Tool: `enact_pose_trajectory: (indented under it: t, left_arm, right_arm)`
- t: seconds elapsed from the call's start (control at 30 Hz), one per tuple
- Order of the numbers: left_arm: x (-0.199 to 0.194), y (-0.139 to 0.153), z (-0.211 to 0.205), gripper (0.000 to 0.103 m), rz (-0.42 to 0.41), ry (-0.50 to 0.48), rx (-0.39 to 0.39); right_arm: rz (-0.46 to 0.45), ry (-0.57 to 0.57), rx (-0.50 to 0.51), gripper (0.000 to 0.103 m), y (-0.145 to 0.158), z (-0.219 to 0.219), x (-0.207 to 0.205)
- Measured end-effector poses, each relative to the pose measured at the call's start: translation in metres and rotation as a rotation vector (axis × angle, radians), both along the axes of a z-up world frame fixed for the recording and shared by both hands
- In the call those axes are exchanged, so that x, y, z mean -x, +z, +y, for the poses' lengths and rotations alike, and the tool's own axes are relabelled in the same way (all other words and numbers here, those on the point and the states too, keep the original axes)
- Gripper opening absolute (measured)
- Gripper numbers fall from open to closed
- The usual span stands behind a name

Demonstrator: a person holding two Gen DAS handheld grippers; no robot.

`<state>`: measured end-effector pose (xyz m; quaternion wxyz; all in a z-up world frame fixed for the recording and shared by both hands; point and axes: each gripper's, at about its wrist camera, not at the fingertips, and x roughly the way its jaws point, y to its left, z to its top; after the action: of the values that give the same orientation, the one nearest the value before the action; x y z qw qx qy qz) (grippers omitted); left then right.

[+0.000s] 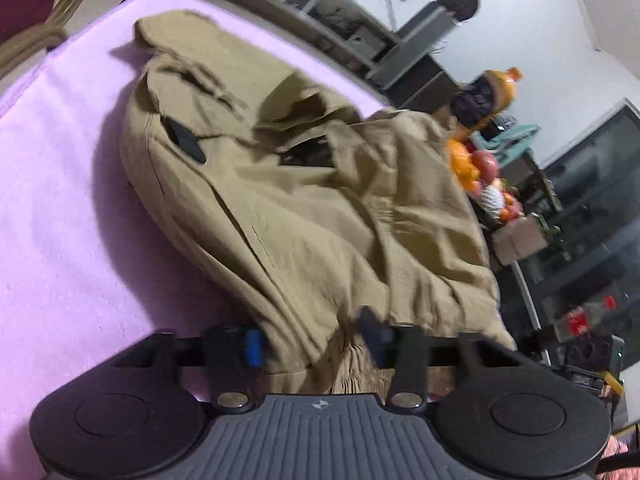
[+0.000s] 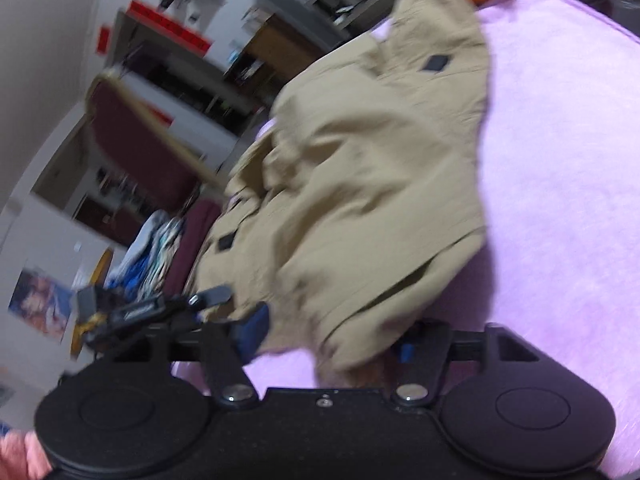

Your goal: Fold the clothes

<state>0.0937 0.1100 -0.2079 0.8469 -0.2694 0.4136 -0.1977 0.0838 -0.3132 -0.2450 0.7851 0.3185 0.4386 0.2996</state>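
Pink cloth covers the surface [image 1: 60, 200]; khaki garment [image 1: 300, 208] lies crumpled, its near edge clamped by left hand-held gripper [image 1: 316, 340] and right hand-held gripper [image 2: 332, 340].

The garment [image 1: 304, 208] is seen in plain khaki tan, marked by small black patches [image 1: 186, 140]. The cloth [image 1: 60, 240] beneath it is coloured a pale lilac pink, without pattern. The grippers are finished in black, with blue pads [image 1: 253, 347] on the fingers. Behind, fruit [image 1: 480, 168] is shown in orange and red, and a chair [image 2: 140, 148] in maroon
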Motion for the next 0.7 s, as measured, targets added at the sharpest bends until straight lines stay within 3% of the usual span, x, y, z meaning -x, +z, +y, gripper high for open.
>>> enact_pose_trajectory:
  t: [0.07, 0.1, 0.13, 0.17, 0.2, 0.23, 0.3, 0.33, 0.37, 0.43, 0.47, 0.5, 0.53, 0.57, 0.7]
  left_arm:
    - [0.008, 0.006, 0.008, 0.022, -0.023, 0.0, 0.05]
    - [0.011, 0.008, 0.012, 0.025, -0.024, 0.012, 0.065]
    - [0.011, 0.008, 0.014, 0.032, -0.014, 0.029, 0.061]
    - [0.008, 0.005, 0.013, 0.05, 0.009, 0.042, 0.043]
    - [0.003, 0.0, 0.012, 0.067, 0.044, 0.045, 0.028]
    - [-0.002, -0.008, 0.009, 0.069, 0.086, 0.046, 0.019]
    - [-0.008, -0.015, 0.004, 0.069, 0.106, 0.052, 0.024]
    - [-0.01, -0.017, 0.001, 0.069, 0.11, 0.055, 0.028]
    - [-0.011, -0.018, 0.0, 0.067, 0.118, 0.06, 0.032]
    - [-0.01, -0.017, 0.0, 0.049, 0.127, 0.08, 0.038]
    - [-0.009, -0.014, 0.001, 0.026, 0.133, 0.088, 0.029]
    - [-0.006, -0.007, 0.003, 0.021, 0.129, 0.093, 0.024]
    - [-0.003, -0.001, 0.004, 0.017, 0.124, 0.097, 0.018]
    - [0.001, 0.006, 0.005, 0.01, 0.119, 0.102, 0.013]
    - [0.025, 0.053, 0.01, 0.006, 0.032, 0.132, 0.043]
  right_arm:
    - [0.01, -0.002, -0.035, 0.014, 0.002, -0.004, 0.005]
    - [0.015, -0.004, -0.053, 0.014, 0.004, -0.006, 0.007]
    - [0.02, -0.006, -0.069, 0.014, 0.005, -0.008, 0.01]
    - [0.025, -0.018, -0.067, 0.017, 0.003, -0.009, 0.009]
    - [0.03, -0.031, -0.064, 0.021, 0.001, -0.01, 0.009]
    - [0.036, -0.035, -0.047, 0.024, -0.002, -0.006, 0.007]
    - [0.037, -0.035, -0.02, 0.049, -0.003, 0.004, 0.004]
    - [0.033, -0.033, -0.006, 0.056, -0.003, 0.01, 0.002]
    - [0.029, -0.031, 0.008, 0.07, -0.003, 0.016, 0.001]
    - [0.017, -0.045, 0.039, 0.073, 0.002, 0.021, 0.001]
    - [0.01, -0.053, 0.053, 0.061, 0.006, 0.022, 0.003]
    - [0.011, -0.068, 0.075, 0.032, 0.011, 0.022, 0.004]
    - [0.022, -0.083, 0.107, 0.016, 0.017, 0.021, 0.006]
    - [0.021, -0.1, 0.126, 0.012, 0.024, 0.019, 0.01]
    - [0.019, -0.168, 0.12, 0.012, 0.059, 0.011, 0.028]
